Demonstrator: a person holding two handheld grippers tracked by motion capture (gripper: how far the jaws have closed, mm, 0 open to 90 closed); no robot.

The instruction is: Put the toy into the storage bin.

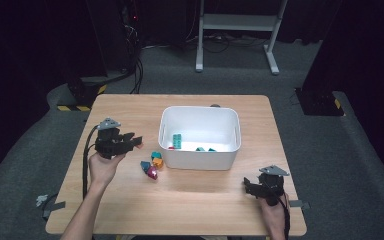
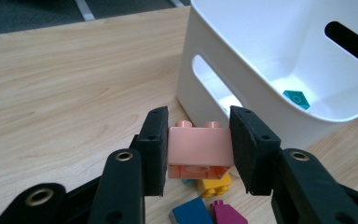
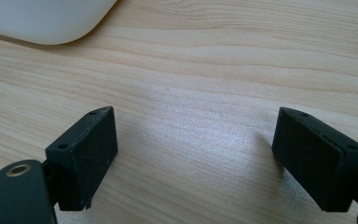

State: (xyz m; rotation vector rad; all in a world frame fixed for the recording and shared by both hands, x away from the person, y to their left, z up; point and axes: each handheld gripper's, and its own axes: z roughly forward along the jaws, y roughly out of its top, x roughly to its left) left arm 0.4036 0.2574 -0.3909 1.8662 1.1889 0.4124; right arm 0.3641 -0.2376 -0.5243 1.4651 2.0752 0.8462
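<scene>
High view: left gripper [image 1: 139, 141] sits over the left half of the table [image 1: 205, 200], jaws pointing right toward the white bin [image 1: 200, 159]. A speck of pink brick [image 1: 139, 145] shows at the jaw tips, too small here to read the grip. Loose bricks lie on the wood just beside the bin's near-left corner: a teal one [image 1: 155, 155], an orange one [image 1: 158, 163], a blue one [image 1: 145, 165] and a magenta one [image 1: 152, 173], all bunched together, just right of and below the left gripper's tips. More green and teal bricks [image 1: 177, 141] lie inside the bin on its floor. Right gripper [image 1: 246, 186] rests low at the table's near-right, well apart from the bin and from the pile.

Left gripper view: both pads [image 2: 154, 149] press flat on the short ends of the pink brick [image 2: 199, 150], studs up, brick centred between the jaws and raised off the wood. So this gripper is pinching the pink brick. Directly under it: orange brick [image 2: 213, 183], with blue [image 2: 192, 214] and magenta [image 2: 227, 215] nearer the camera. Bin wall [image 2: 200, 93] stands just beyond the brick, handle slot facing the jaws; one teal brick [image 2: 297, 99] is visible on the bin floor.

Right gripper view: jaws spread wide, nothing between the pads [image 3: 86, 151], bare wood underneath. A rounded bin corner [image 3: 46, 21] sits at top left, apart from the jaws.
</scene>
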